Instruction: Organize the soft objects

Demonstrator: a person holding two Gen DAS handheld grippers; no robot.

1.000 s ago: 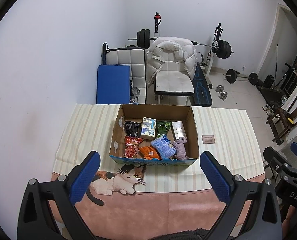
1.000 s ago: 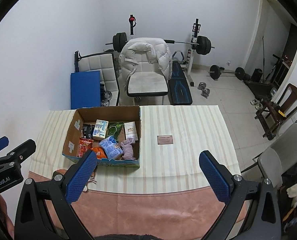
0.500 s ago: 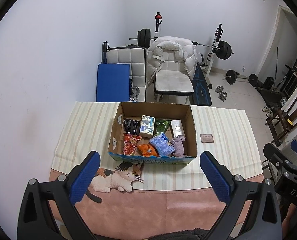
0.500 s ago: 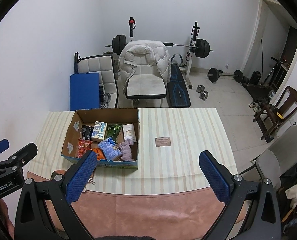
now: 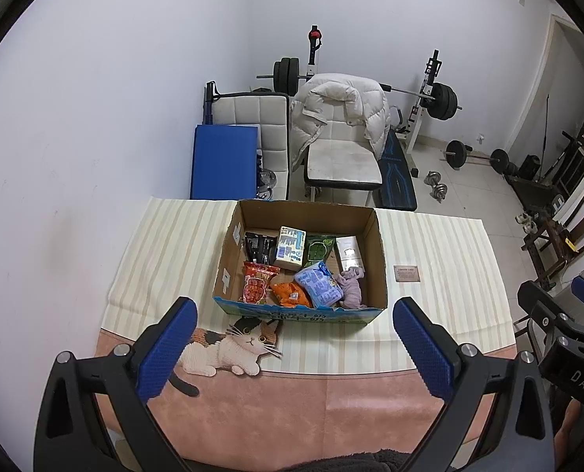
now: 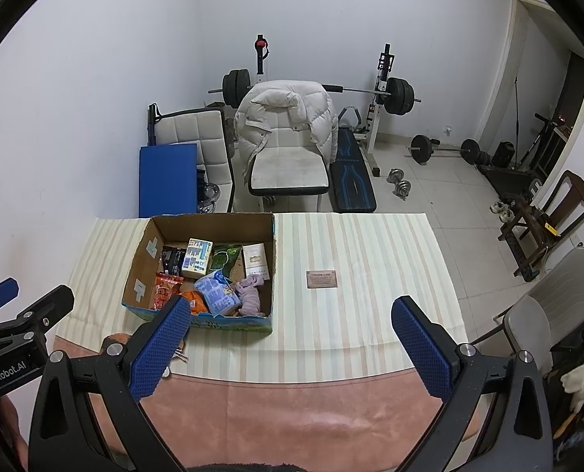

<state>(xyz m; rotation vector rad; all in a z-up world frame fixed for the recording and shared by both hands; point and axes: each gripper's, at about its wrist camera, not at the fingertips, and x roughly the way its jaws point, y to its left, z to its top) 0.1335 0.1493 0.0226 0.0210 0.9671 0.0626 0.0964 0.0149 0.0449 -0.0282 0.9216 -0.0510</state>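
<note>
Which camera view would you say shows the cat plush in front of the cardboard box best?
The left wrist view: the cat plush lies whole between the open fingers, before the cardboard box. In the right wrist view, a finger hides nearly all of it.

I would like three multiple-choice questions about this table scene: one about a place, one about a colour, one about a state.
1. Where does the cat toy lie?
A. inside the cardboard box
B. on the table, in front of the cardboard box
C. on the white chair

2. What colour is the cloth in the box's near right corner?
A. pale purple
B. bright yellow
C. black

3. How do the left tongs and right tongs stand?
A. both shut on a packet
B. one open, one shut
C. both open and empty

Answers: 1 B, the toy rests on the table just outside the near wall. 2 A, it shows light purple beside the blue packet. 3 C, each pair of blue pads stands wide apart with nothing between.
</note>
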